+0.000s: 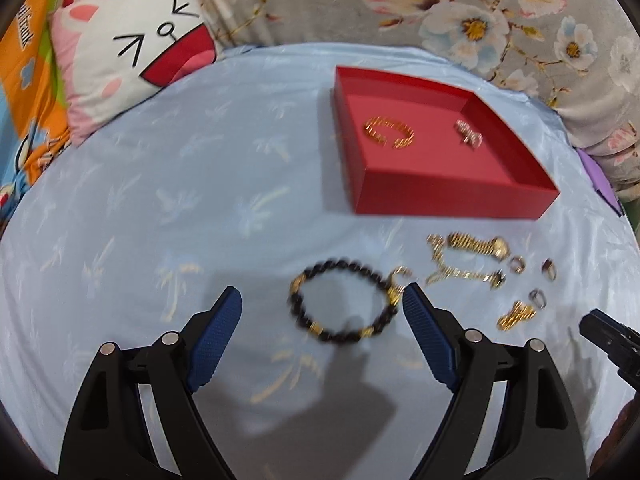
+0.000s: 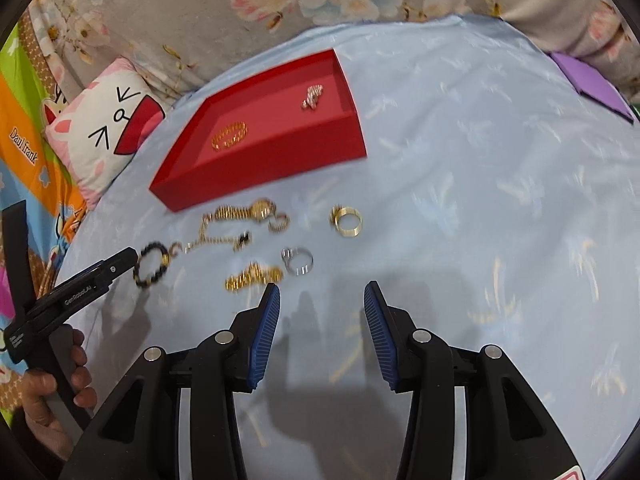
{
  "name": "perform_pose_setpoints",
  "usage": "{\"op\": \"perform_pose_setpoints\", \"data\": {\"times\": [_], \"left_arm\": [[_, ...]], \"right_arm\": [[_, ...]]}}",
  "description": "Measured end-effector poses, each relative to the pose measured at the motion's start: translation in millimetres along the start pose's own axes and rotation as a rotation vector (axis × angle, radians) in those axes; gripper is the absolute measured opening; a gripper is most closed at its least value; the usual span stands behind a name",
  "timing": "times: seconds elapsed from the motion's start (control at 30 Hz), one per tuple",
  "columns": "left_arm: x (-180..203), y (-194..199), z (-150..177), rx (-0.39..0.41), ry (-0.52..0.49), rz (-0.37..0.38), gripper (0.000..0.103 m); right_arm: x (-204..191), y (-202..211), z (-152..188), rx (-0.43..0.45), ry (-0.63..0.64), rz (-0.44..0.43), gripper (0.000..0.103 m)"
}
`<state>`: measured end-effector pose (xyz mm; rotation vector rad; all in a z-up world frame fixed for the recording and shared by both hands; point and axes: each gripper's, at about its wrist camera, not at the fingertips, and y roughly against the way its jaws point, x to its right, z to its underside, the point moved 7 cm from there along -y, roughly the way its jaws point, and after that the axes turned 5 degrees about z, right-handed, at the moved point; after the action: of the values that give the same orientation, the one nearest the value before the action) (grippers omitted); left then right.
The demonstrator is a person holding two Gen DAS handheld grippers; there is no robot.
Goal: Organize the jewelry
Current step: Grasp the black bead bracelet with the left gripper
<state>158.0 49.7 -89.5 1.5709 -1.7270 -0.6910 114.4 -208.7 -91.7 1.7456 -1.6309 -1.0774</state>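
Both tongs stand apart and empty. The left tongs (image 1: 322, 300) frame the black bead bracelet (image 1: 344, 300), which lies between their tips on the blue cloth (image 1: 200, 200). Just beyond its right finger sits a tangle of gold chain (image 1: 460, 272); closing there could snag it. The red tray (image 1: 440, 192) waits farther ahead. The right tongs (image 2: 322, 294) hover beside a small gold piece (image 2: 252, 276) and a silver ring (image 2: 298, 260), easily flicked away.

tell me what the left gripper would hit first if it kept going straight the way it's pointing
Most likely the black beaded bracelet. It lies on the blue cloth just ahead of the open left gripper, between the lines of its two fingers. Depth is hard to judge, so it could meet the cloth first.
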Motion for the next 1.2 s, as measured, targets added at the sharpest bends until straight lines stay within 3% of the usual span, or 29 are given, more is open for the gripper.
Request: {"op": "perform_pose_setpoints", "data": {"times": [0.17,0.33,0.7,0.8,0.93,0.97,1.2], "left_arm": [[-6.9,-3.1,19.1,-0.024,0.013,-0.015,0.080],[-18.8,-6.1,17.4,-0.016,0.043,-0.034,0.078],[-10.9,-24.4,5.4,-0.007,0.002,-0.064,0.062],[-6.0,-27.0,2.5,0.001,-0.022,-0.073,0.050],[-2.5,-27.5,-0.6,0.000,-0.023,-0.048,0.021],[-1.7,-27.4,-1.1,-0.004,-0.019,-0.032,0.009],[7.0,-21.7,5.7,-0.029,0.018,0.080,0.007]], "right_arm": [[-9.0,-0.6,21.5,-0.011,0.050,0.034,0.044],[-20.9,-0.8,29.5,-0.015,0.080,0.026,0.044],[-35.1,-5.3,28.2,-0.011,0.121,0.033,0.044],[-36.7,-7.3,26.3,-0.011,0.128,0.033,0.044],[-41.3,-8.5,23.1,0.001,0.141,0.038,0.044],[-42.3,-8.9,22.0,0.001,0.142,0.036,0.044],[-50.7,-10.6,12.1,0.028,0.172,0.033,0.044]]}}
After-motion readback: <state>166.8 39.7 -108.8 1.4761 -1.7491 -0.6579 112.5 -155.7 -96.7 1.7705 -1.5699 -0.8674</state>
